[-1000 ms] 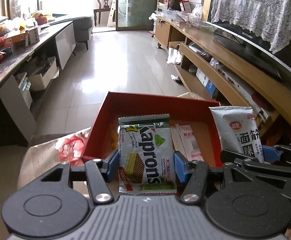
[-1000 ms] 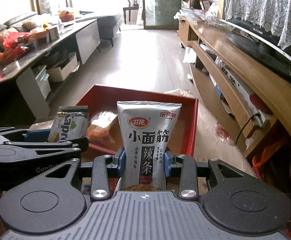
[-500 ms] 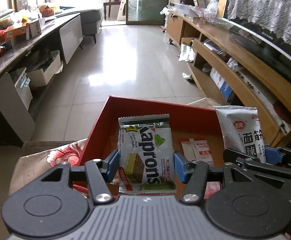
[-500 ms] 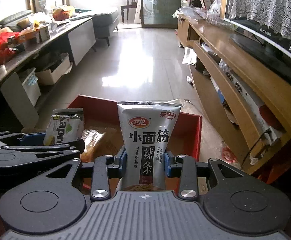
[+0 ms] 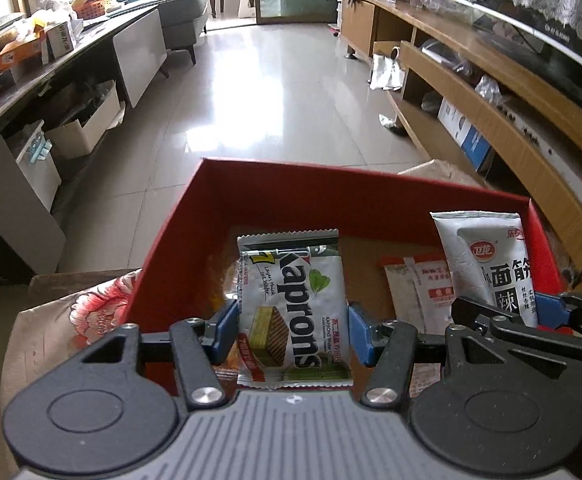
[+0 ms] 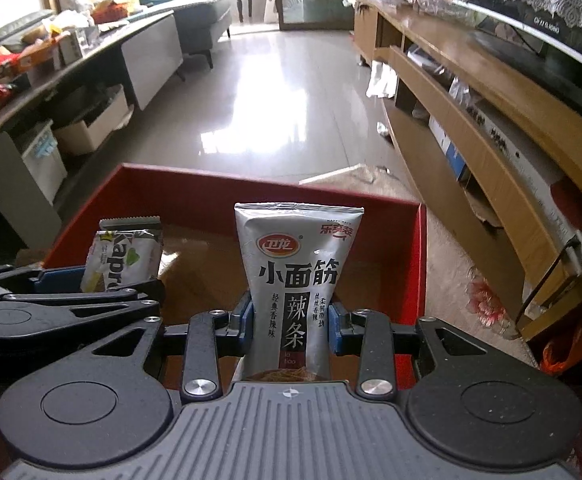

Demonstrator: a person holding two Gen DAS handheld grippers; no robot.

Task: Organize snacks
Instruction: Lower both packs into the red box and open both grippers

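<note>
Both sets of jaws are clamped on snacks above the red box (image 5: pixel 363 204), which holds 2 flat sachets (image 5: pixel 419 288) on its floor. Right gripper (image 6: pixel 291 322) pinches the silver spicy-strip pouch (image 6: pixel 297 264) upright between blue pads — left gripper (image 5: pixel 291 332) grips the smaller Kaprons wafer packet (image 5: pixel 291 304) likewise.

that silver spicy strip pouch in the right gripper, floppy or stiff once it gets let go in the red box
The silver pouch probably stays fairly stiff: it stands upright above the right gripper, pinched only low down. It looks light and flat, so it would likely tip over and lie flat in the red box. Its glossy film may slide easily.
</note>
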